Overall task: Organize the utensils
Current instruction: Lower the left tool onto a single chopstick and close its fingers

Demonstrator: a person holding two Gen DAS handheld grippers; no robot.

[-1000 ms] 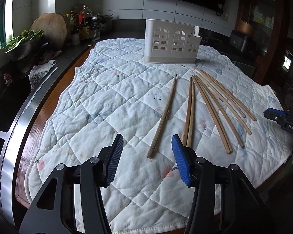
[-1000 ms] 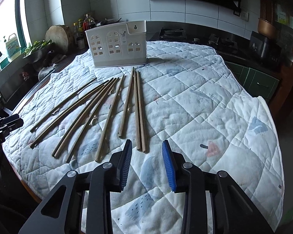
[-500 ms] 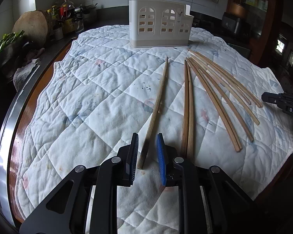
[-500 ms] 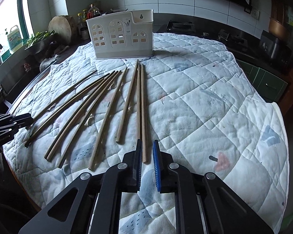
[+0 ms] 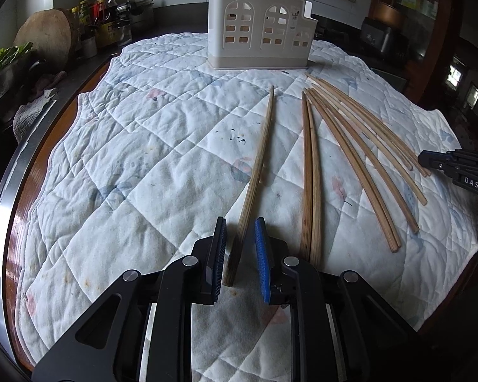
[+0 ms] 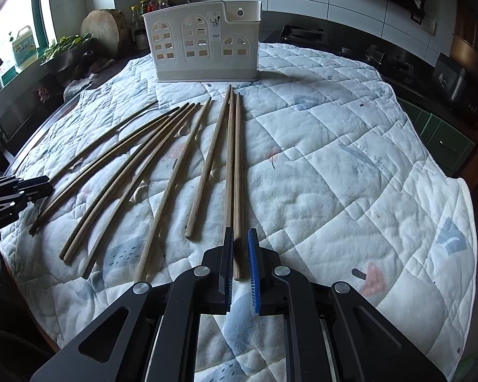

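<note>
Both grippers point down at the near ends of chopsticks on the quilt point(image 5: 143, 159).

Your left gripper point(image 5: 240, 222) has just been closing, and its jaws now stand narrow around the near end of the lone chopstick point(image 5: 261, 159). That stick lies flat on the quilt, apart from the others, with its far tip aimed at the holder point(image 5: 258, 28). A sliver of gap shows on each side of it, so the pads do not visibly press on it.

Your right gripper point(image 6: 240, 230) has also just been closing and is now pressed nearly together, pinching the near end of the outer chopstick point(image 6: 238, 175). That is the right-hand stick of a close pair. Its twin point(image 6: 229, 159) runs just beside it and passes behind the left finger. A thin dark line remains against the blue pad.

The other chopsticks point(image 5: 353, 175) lie fanned across the quilt between your two grippers, with their far tips gathered near the holder and their near ends spread apart.

The holder is white with arched cut-outs and stands upright at the far edge of the quilt, well apart from both grippers. You cannot see into its compartments from either view.

On the dark counter to the left are bottles point(image 5: 105, 9), a round wooden block point(image 5: 44, 38) and some greens point(image 6: 67, 43).
</note>
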